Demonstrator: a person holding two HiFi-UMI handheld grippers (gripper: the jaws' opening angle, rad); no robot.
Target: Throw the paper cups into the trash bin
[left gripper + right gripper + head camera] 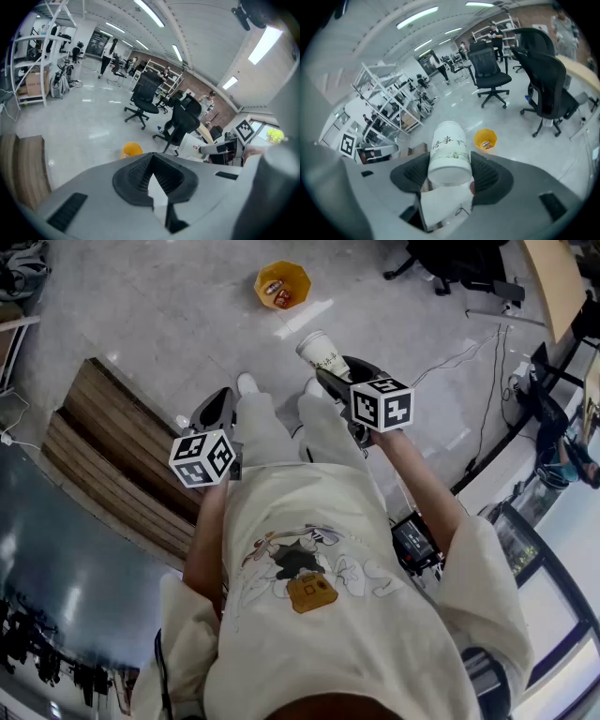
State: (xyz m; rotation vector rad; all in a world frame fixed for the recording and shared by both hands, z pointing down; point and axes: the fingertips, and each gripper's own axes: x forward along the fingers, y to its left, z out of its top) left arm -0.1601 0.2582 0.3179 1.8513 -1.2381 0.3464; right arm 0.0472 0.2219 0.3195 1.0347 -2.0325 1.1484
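Fig. 1: The right gripper (334, 378) clamps 1 paper cup (449, 151) by its side wall near the base, mouth pointing away toward the yellow trash bin (282, 284), probably so the cup can leave forward once the pads let go. The left gripper (153, 177) hangs low with its 2 jaws together on nothing. The bin stands well apart from the person's shoes on bare floor (169, 306), leaving an open lane bounded by a wooden platform (112, 451) on the left and cables (469, 352) on the right.
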